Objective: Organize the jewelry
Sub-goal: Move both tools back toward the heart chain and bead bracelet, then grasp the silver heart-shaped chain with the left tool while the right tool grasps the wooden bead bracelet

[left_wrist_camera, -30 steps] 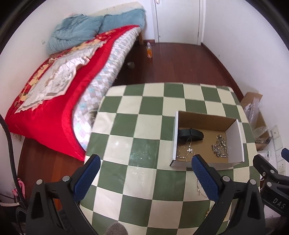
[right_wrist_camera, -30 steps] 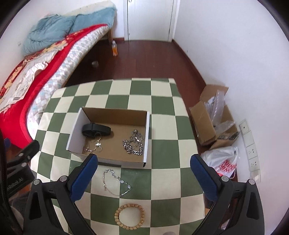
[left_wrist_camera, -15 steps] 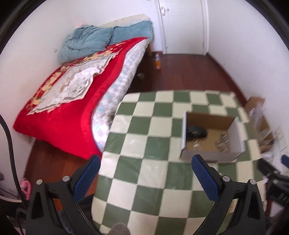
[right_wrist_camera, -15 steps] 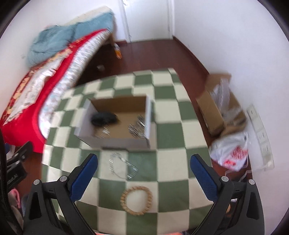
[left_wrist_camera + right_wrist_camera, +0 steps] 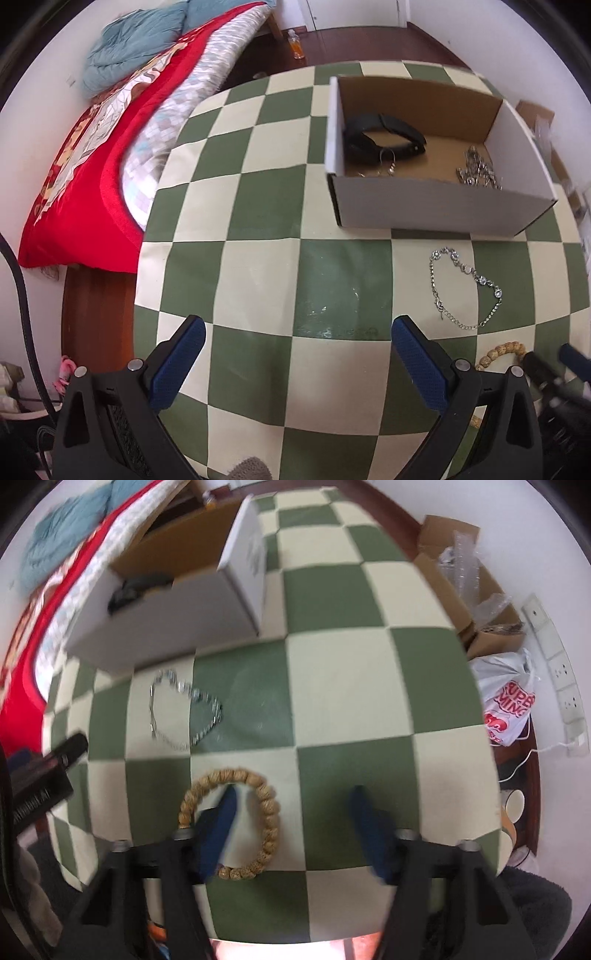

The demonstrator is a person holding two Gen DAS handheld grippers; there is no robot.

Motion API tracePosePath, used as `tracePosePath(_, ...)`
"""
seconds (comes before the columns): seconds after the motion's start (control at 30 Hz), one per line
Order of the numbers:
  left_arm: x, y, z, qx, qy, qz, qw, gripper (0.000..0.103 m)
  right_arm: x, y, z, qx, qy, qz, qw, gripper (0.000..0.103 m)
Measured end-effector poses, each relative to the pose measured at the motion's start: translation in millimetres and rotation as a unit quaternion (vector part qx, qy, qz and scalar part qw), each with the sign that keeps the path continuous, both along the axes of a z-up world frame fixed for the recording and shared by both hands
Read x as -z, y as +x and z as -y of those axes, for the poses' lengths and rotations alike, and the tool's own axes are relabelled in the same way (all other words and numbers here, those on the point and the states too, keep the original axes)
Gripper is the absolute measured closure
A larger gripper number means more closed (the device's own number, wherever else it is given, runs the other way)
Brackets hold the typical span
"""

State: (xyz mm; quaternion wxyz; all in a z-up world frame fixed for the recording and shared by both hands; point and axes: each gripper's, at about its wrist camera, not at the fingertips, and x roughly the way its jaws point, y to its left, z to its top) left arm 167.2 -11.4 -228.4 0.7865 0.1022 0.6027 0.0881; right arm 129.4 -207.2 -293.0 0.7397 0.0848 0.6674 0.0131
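The right tool (image 5: 291,797) was spread wide and low over the table (image 5: 343,686). Its left finger (image 5: 221,823) stood inside the ring of the bead bracelet (image 5: 267,808), and its right finger was clear of the beads on the far side. Whether the left finger touched the beads could not be told; the view was blurred. The bracelet lay flat on the table. Ahead and to the left of this tool lay the silver chain (image 5: 184,709), loose on the table and just short of the box (image 5: 162,620). The box stood farther ahead on the left, with a dark band (image 5: 136,587) partly visible over its near wall.

The left tool (image 5: 297,339) was also spread, holding nothing, above a bare stretch of the table (image 5: 258,206). Ahead and to its right stood the box (image 5: 424,206), open at the top. Inside it lay the band (image 5: 384,136) at the left, a small pendant piece (image 5: 388,162) just in front of the band, and a heap of silver links (image 5: 478,173) to the right. The chain (image 5: 461,288) lay between this tool's right finger and the box, touching neither. A portion of the bracelet (image 5: 498,354) showed at the tool's right, beside the blurred tip of the right tool. A bed (image 5: 92,155) stood off to the left of the table.
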Motion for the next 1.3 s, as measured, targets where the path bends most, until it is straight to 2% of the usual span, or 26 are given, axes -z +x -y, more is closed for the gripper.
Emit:
tracePosePath(0.03, 2, 0, 1, 0.001, -0.001, -0.003, 1.0, 0.0, 0, -1, -6, -0.014, -0.019, 0.011, 1.0, 0.065)
tracePosePath(0.07, 4, 2, 1, 0.0, 0.0, -0.006, 1.0, 0.0, 1, -2, -10, -0.027, -0.026, 0.018, 0.999, 0.086)
tracePosePath(0.1, 5, 4, 2, 0.0, -0.001, -0.008, 1.0, 0.0, 0, -2, -12, -0.034, -0.041, 0.023, 0.998, 0.093)
tracePosePath(0.23, 6, 11, 4, 0.001, -0.016, -0.011, 0.9998, 0.001, 4, 13, 9, -0.002, -0.061, 0.035, 0.997, 0.093)
tracePosePath(0.33, 7, 19, 5, -0.006, -0.052, -0.016, 0.9985, 0.001, 8, 28, 36, 0.032, -0.057, 0.033, 0.997, 0.093)
tracePosePath(0.4, 10, 25, 8, -0.013, -0.091, -0.027, 0.9954, 0.002, 9, 36, 44, 0.043, -0.044, 0.027, 0.998, 0.093)
tracePosePath(0.43, 12, 29, 11, -0.015, -0.109, -0.03, 0.9935, 0.006, 11, 38, 47, 0.046, -0.038, 0.022, 0.998, 0.093)
tracePosePath(0.47, 14, 31, 14, -0.014, -0.114, -0.032, 0.9929, 0.015, 10, 40, 48, 0.044, -0.037, 0.021, 0.998, 0.092)
tracePosePath(0.57, 21, 35, 28, 0.0, -0.101, -0.04, 0.994, 0.028, 9, 44, 53, 0.045, -0.03, 0.021, 0.998, 0.09)
tracePosePath(0.73, 38, 33, 44, 0.011, -0.074, -0.052, 0.9958, 0.029, 7, 48, 52, 0.046, -0.018, 0.023, 0.998, 0.076)
tracePosePath(0.9, 41, 28, 49, 0.013, -0.065, -0.045, 0.9968, 0.03, 6, 48, 48, 0.043, -0.019, 0.024, 0.999, 0.072)
tracePosePath(0.93, 41, 28, 49, 0.015, -0.069, -0.042, 0.9966, 0.039, 6, 49, 47, 0.044, -0.02, 0.024, 0.999, 0.072)
tracePosePath(0.97, 39, 26, 51, 0.02, -0.081, -0.037, 0.9958, 0.059, 6, 49, 47, 0.045, -0.02, 0.024, 0.999, 0.072)
tracePosePath(1.0, 38, 25, 52, 0.023, -0.089, -0.034, 0.9951, 0.07, 6, 49, 47, 0.045, -0.02, 0.024, 0.999, 0.072)
tracePosePath(1.03, 37, 24, 56, 0.03, -0.088, -0.034, 0.995, 0.089, 6, 48, 47, 0.045, -0.019, 0.024, 0.999, 0.072)
tracePosePath(1.07, 38, 23, 59, 0.037, -0.087, -0.038, 0.9948, 0.099, 6, 48, 47, 0.047, -0.017, 0.023, 0.998, 0.072)
tracePosePath(1.23, 35, 14, 52, 0.035, -0.095, -0.036, 0.9942, 0.103, 4, 45, 59, 0.066, 0.006, 0.022, 0.998, 0.072)
tracePosePath(1.3, 32, 8, 35, 0.022, -0.107, -0.035, 0.9934, 0.103, 1, 42, 67, 0.078, 0.018, 0.025, 0.996, 0.064)
